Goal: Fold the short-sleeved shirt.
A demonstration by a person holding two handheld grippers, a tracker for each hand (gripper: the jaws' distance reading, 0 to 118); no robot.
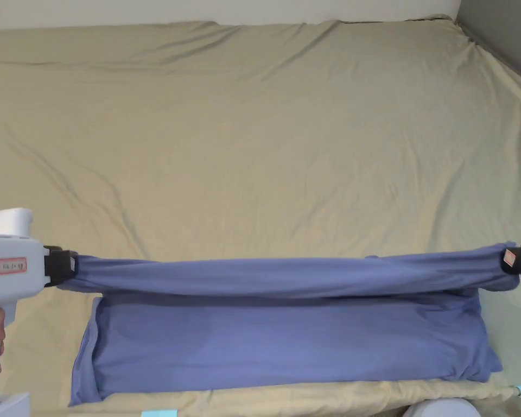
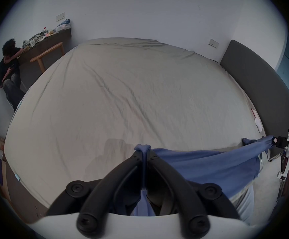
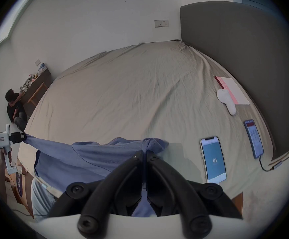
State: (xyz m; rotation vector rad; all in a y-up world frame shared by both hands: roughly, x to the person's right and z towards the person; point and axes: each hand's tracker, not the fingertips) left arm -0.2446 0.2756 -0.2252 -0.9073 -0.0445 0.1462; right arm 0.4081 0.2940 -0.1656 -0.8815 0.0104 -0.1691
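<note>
The left hand-held gripper point(image 1: 58, 265) was clamped tight on 1 end of the blue shirt point(image 1: 286, 326), the right hand-held gripper point(image 1: 512, 259) pinched fast on the other. Between the 2, the gripped edge stretched taut and raised, the remainder lying below them on the beige bed point(image 1: 265, 141).

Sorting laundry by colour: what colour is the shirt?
Plain blue-violet, no pattern; the shirt shows best in the head view.

No legible text; red-framed sticker on left gripper point(image 1: 58, 265) too blurry to read
</note>
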